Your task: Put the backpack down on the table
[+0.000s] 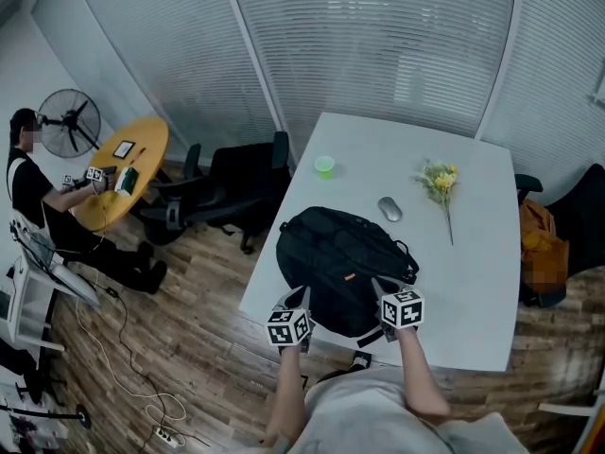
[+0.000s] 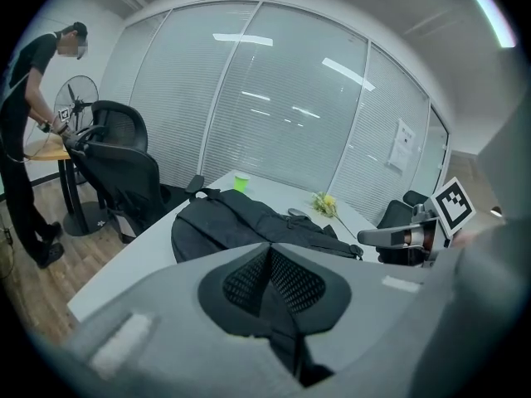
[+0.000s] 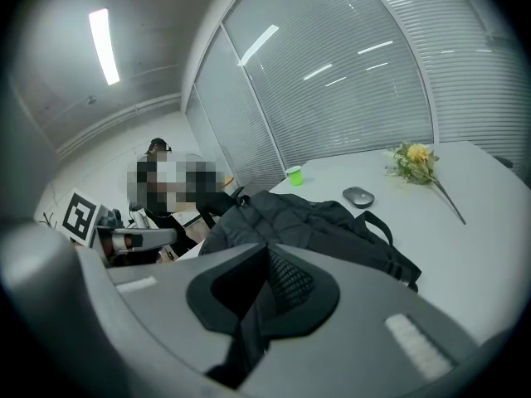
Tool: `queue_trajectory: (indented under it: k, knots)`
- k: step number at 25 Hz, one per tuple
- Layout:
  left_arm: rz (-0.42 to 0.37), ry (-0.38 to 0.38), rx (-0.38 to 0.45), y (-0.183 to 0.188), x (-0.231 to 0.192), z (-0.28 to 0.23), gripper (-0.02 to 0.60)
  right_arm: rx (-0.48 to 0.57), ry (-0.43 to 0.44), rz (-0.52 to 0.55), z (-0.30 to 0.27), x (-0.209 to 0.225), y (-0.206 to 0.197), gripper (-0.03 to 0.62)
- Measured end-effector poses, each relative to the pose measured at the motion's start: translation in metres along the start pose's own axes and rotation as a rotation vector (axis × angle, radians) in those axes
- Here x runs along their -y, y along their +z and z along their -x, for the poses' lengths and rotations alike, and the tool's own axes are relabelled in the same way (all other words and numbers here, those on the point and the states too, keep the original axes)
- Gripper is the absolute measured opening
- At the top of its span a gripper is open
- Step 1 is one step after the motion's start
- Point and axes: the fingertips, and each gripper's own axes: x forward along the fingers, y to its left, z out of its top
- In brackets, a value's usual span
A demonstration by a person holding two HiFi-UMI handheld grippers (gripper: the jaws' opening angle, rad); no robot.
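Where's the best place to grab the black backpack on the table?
Grab the shoulder strap on the backpack's right side, coming from the right. The backpack lies flat and wide, but that strap seems to loop up clear of the table, so a jaw could probably slip under.

The backpack [image 1: 340, 268] was shown all black, the table [image 1: 473, 282] plain white. A cup [image 1: 324, 165] was picked out in bright green, the flowers [image 1: 438, 180] in yellow, the mouse [image 1: 389, 209] in grey.
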Motion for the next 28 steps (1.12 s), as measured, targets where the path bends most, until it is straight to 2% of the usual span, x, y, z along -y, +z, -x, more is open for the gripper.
queue_trajectory:
  k: [10,21,28]
  knots:
    - [-0.034,-0.008,-0.017,-0.001,0.007,-0.004,0.000,-0.013,-0.009,0.006,0.003,0.005,-0.004,0.000]
    - [-0.025,-0.005,-0.026,-0.005,0.003,-0.001,0.002,-0.021,-0.006,0.020,0.003,0.002,-0.003,0.000]
    - [-0.043,-0.019,-0.071,-0.010,0.003,0.006,0.002,-0.037,-0.006,0.003,0.010,0.003,-0.010,0.000]
